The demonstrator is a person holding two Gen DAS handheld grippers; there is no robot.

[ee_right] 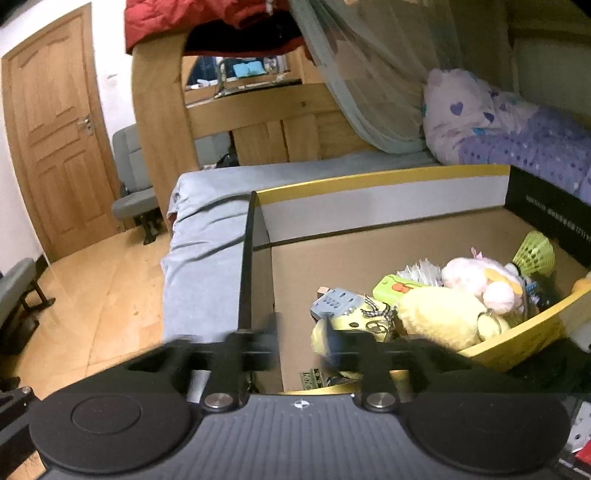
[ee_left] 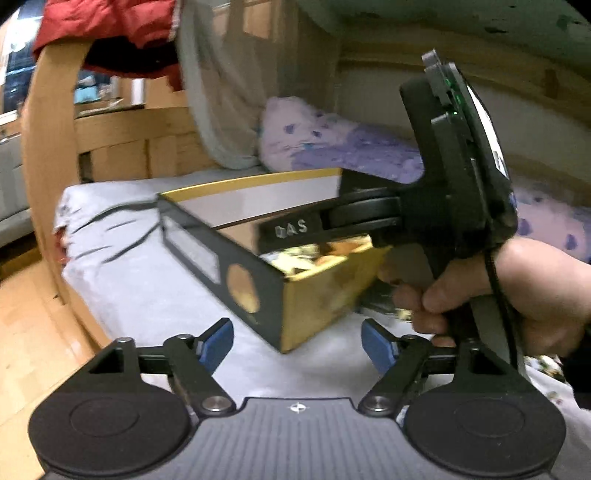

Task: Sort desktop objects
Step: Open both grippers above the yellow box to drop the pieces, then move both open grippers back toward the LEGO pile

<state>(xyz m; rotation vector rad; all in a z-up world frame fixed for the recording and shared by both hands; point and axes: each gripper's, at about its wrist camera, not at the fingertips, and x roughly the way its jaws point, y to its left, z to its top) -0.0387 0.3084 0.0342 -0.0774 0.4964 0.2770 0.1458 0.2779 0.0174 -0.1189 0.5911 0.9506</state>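
Observation:
An open cardboard box (ee_right: 369,206) with black and gold sides rests on a grey-sheeted bed (ee_right: 207,229). Inside lie a yellow plush (ee_right: 443,317), a pink plush (ee_right: 480,277), a green shuttlecock (ee_right: 535,253), a grey-blue block (ee_right: 332,301) and other small items. My right gripper (ee_right: 299,350) is open at the box's near left corner, its blurred fingers apart and gripping nothing. In the left wrist view the box (ee_left: 236,266) lies just ahead of my left gripper (ee_left: 297,339), whose blue pads (ee_left: 218,339) stand wide with nothing between them. A hand (ee_left: 517,295) holds the right tool over the box.
A wooden bed frame (ee_right: 162,122) rises at the bed's end, with a red jacket (ee_right: 207,22) draped on top. A purple-patterned quilt (ee_right: 517,140) and a mosquito net (ee_right: 369,92) lie behind the box. A wooden door (ee_right: 55,129), grey chairs (ee_right: 133,184) and wood floor are at left.

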